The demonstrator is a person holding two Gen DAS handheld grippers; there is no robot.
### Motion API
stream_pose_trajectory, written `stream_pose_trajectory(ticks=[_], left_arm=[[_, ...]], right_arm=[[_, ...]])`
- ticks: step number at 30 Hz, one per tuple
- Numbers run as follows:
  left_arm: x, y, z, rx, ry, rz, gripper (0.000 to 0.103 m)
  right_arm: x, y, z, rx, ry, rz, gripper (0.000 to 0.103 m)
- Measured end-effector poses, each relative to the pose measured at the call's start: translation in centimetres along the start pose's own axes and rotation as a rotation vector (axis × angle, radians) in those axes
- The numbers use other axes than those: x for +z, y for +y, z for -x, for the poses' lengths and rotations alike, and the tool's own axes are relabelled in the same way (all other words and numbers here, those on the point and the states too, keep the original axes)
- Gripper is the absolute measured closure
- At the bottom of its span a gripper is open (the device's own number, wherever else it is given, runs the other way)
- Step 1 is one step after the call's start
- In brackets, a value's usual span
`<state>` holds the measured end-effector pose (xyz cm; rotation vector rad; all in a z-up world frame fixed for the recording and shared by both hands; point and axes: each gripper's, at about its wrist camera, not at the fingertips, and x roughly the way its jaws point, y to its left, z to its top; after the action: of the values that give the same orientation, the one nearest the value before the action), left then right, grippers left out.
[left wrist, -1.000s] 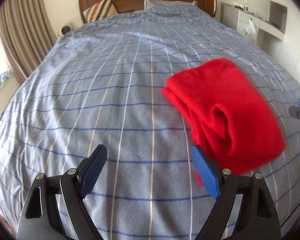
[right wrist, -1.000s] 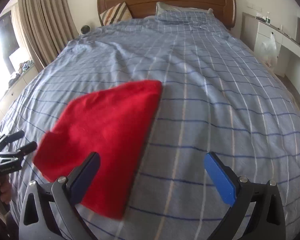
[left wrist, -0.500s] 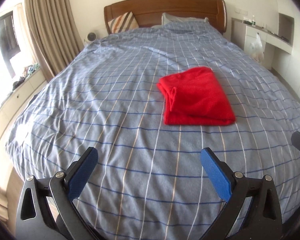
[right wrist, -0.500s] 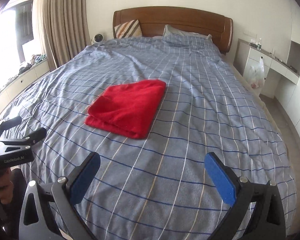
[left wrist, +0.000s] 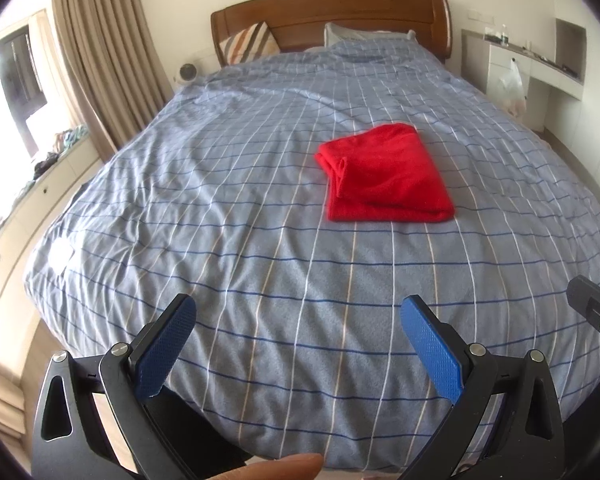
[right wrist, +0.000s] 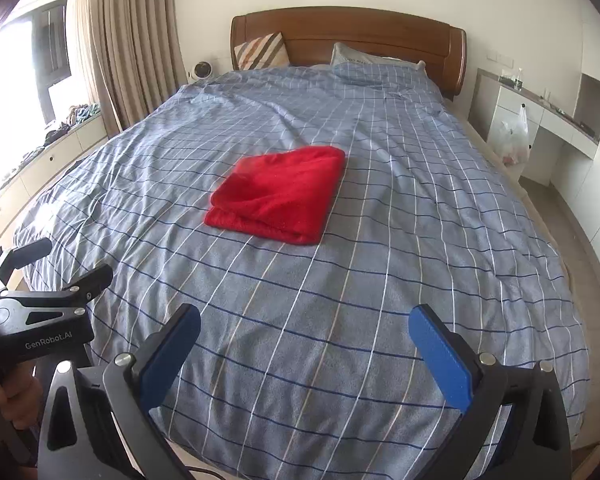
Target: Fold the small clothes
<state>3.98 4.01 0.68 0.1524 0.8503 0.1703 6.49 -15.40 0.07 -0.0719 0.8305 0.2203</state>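
Judging from the neat red garment (left wrist: 386, 178) lying folded mid-bed, well short of the headboard (left wrist: 328, 12), we think the folding is finished. Our left gripper (left wrist: 298, 336) and right gripper (right wrist: 304, 346) hang wide apart, empty, near the bed's foot.

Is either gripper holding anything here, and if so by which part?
Nothing is held. The left gripper and right gripper are open and empty; the folded red fleece garment lies untouched.
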Motion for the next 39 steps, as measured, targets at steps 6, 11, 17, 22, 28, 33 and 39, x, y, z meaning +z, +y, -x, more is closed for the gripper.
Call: stream_pose_trajectory(ticks=[6,11,17,22,28,33,39], left_arm=[[-1.0,0.2,1.4,-0.012,-0.029,-0.018,0.0],[-1.6,0.4,2.4,-0.062,-0.056,-0.007,0.0],[-1.5,-0.5,3.1,-0.067,-0.091,-0.069,0.0],[-0.3,-0.6,3.4,-0.07,-0.094,-0.048,0.0],[1.0,-0.5,3.3,-0.011,-0.114,-0.027,0.0],[1.2,0.3,2.9,-0.056,-0.087,0.032,0.0],[1.2,0.1,3.1,-0.038,-0.064,0.047,0.0]], right_arm=[[-1.1,-0.1,1.2,0.019,-0.012,-0.061,0.0],[-2.0,-0.6,2.8,0.028,-0.031,-0.098,0.0],[-2.5,-0.9,4.4,-0.065,-0.055,-0.086,0.0],[-1.8,-1.9,5.0,-0.025,-0.094,-0.126,0.0],[0.9,-2.6,5.7,-0.048,-0.172,-0.096,0.0],[1.8,-2.3,5.1,-0.083,-0.14,-0.118,0.0],[1.4,-1.5,3.7,-0.091,-0.057,-0.115,0.0]])
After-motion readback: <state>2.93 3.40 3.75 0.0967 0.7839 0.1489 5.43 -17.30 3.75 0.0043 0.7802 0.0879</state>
